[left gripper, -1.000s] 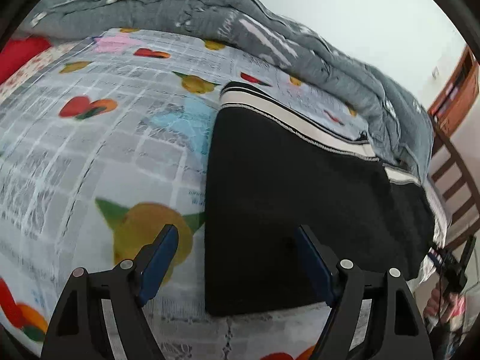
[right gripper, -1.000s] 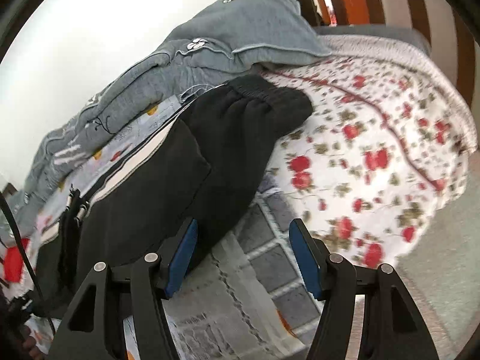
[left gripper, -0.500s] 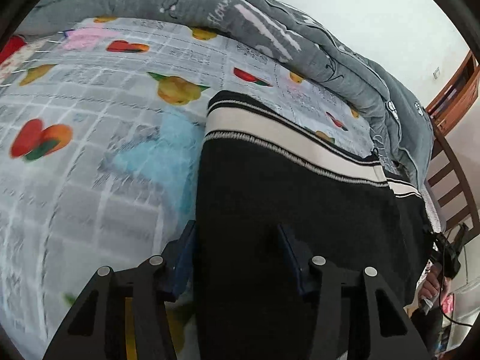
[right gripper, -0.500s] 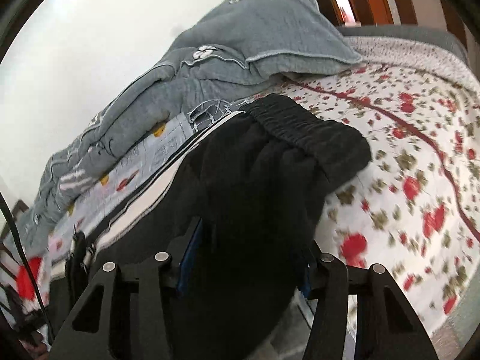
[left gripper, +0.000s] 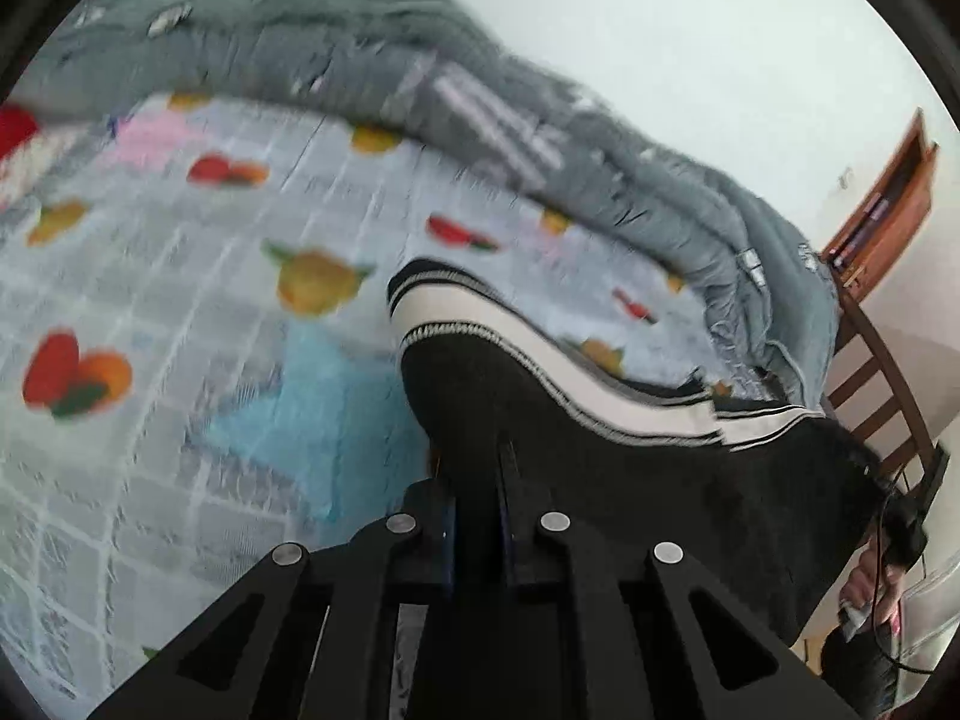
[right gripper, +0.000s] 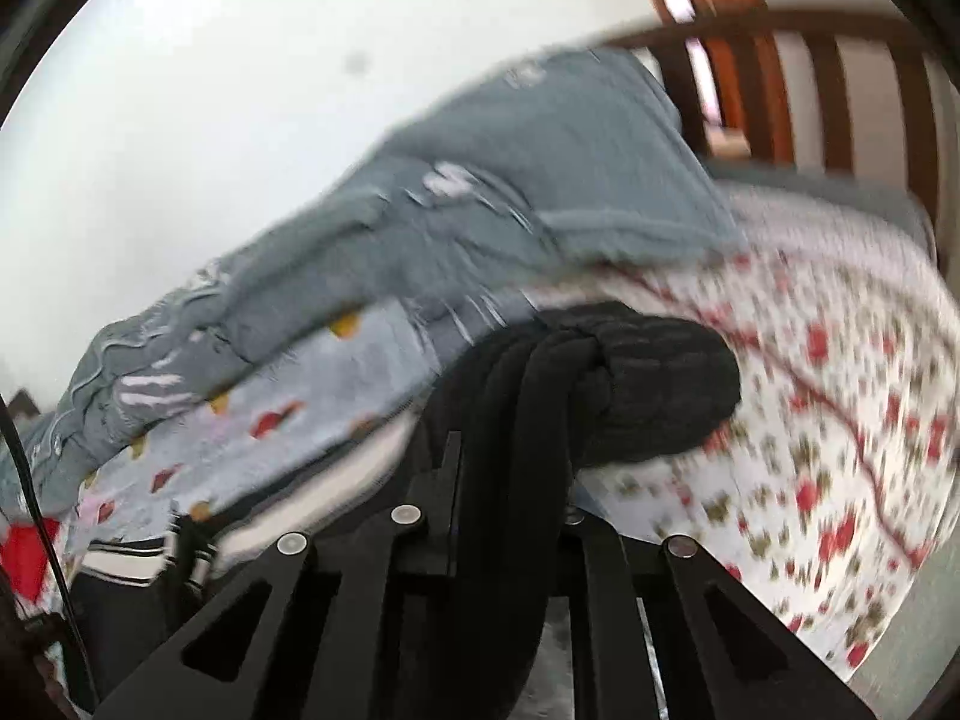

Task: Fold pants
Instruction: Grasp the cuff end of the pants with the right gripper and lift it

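Black pants (left gripper: 630, 480) with a white side stripe lie across the bed, their near edge lifted off the sheet. My left gripper (left gripper: 477, 498) is shut on the black fabric at the leg end, which bunches up between its pads. In the right wrist view the pants (right gripper: 654, 384) show their ribbed elastic waistband, raised and folded into ridges. My right gripper (right gripper: 510, 480) is shut on that waist end, with thick black cloth filling the space between the fingers. Both views are blurred.
A fruit-print sheet (left gripper: 180, 330) covers the bed on the left, a red-flowered sheet (right gripper: 840, 408) on the right. A rumpled grey quilt (left gripper: 480, 108) lies along the far side against the white wall. A wooden headboard (right gripper: 828, 96) stands behind. A person's hand (left gripper: 870, 588) shows at the right edge.
Both grippers moved onto the near edge of the pants, went from open to shut on the fabric, and have lifted it off the bed.
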Demonstrator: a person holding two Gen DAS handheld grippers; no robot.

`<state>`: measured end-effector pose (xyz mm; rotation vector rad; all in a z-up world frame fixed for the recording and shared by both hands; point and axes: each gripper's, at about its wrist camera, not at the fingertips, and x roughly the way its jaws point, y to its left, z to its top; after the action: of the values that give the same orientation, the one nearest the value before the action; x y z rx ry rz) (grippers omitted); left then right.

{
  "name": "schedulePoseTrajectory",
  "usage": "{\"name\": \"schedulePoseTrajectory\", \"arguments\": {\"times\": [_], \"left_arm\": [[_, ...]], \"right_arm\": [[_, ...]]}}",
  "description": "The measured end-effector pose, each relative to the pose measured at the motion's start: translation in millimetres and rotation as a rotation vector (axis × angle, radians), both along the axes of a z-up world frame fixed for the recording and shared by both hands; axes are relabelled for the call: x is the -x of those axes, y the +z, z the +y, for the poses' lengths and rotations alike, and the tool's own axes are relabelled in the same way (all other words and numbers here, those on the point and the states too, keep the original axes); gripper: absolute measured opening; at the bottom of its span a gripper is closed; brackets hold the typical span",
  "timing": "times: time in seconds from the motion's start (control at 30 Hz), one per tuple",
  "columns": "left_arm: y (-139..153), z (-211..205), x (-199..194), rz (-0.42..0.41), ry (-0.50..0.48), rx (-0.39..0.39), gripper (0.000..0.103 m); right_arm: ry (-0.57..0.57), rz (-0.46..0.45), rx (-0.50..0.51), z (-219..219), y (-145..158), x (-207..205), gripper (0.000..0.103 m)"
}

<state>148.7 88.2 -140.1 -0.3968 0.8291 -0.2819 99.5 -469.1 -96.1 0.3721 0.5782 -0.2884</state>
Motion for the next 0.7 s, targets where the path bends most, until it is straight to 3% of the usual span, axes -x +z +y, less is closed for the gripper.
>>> {"name": "schedulePoseTrajectory", "arguments": {"times": [0.2, 0.4, 0.53, 0.6, 0.7], "left_arm": [[17.9, 26.7, -6.5, -0.063, 0.032, 0.037, 0.01], [28.7, 86.1, -8.6, -0.072, 0.12, -0.016, 0.01], [31.4, 126.3, -10.0, -0.048, 0.207, -0.054, 0.01], [24.2, 141.3, -14.2, -0.024, 0.251, -0.107, 0.01], [2.8, 157.7, -23.1, 0.036, 0.284, -0.131, 0.011]], "right_arm": [[0.104, -0.058, 0.13, 65.0, 68.5, -26.3, 0.011], [0.23, -0.123, 0.151, 120.4, 94.3, -44.5, 0.011], [0.306, -0.126, 0.025, 143.6, 76.0, -57.8, 0.011], [0.318, -0.095, 0.015, 149.7, 55.3, -63.4, 0.01], [0.293, 0.04, 0.041, 150.0, 6.3, -79.6, 0.011]]}}
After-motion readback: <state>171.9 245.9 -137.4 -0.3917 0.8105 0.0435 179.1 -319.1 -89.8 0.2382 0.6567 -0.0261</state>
